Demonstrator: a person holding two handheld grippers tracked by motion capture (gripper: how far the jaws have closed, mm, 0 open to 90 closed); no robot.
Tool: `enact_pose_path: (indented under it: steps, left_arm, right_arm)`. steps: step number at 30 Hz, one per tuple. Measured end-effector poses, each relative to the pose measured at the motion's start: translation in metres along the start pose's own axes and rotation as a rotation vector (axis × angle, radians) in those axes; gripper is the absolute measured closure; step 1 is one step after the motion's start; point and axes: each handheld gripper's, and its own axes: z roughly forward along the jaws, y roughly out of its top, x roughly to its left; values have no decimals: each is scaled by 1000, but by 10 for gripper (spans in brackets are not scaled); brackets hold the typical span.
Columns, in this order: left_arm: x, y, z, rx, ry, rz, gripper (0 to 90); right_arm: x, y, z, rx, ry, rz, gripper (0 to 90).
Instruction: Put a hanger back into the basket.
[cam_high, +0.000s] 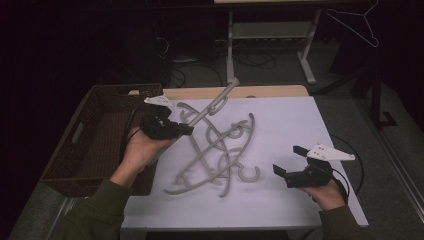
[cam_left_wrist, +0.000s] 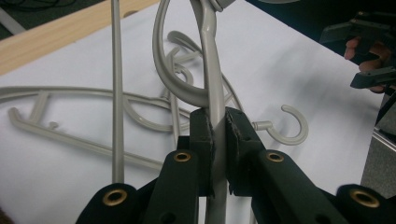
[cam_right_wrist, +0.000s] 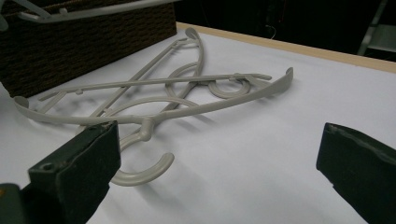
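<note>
While left tongs clench lifted hanger, right tongs gape.

The high camera is looking forward and down over my side of the table, far enough back to take in the basket. The camera on my left gripper is peering close along its jaws across the pile of hangers. The one on my right gripper is facing low over those same hangers toward the basket
</note>
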Motion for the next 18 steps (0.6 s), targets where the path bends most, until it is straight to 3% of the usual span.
enact_pose_path:
  steps: [3, 5, 11, 18]
  left_arm:
    - [5, 3, -9, -25, -38, -20, 828]
    - [5, 4, -10, -28, -37, -19, 828]
    - [8, 12, -29, -44, -7, 4, 828]
    - [20, 10, -48, -50, 13, -4, 828]
  right_arm:
    - [0, 0, 0, 3, 0, 4, 0]
    - [0, 0, 0, 0, -2, 0, 0]
    - [0, 0, -1, 1, -4, 0, 0]
    - [0, 0, 0, 1, -4, 0, 0]
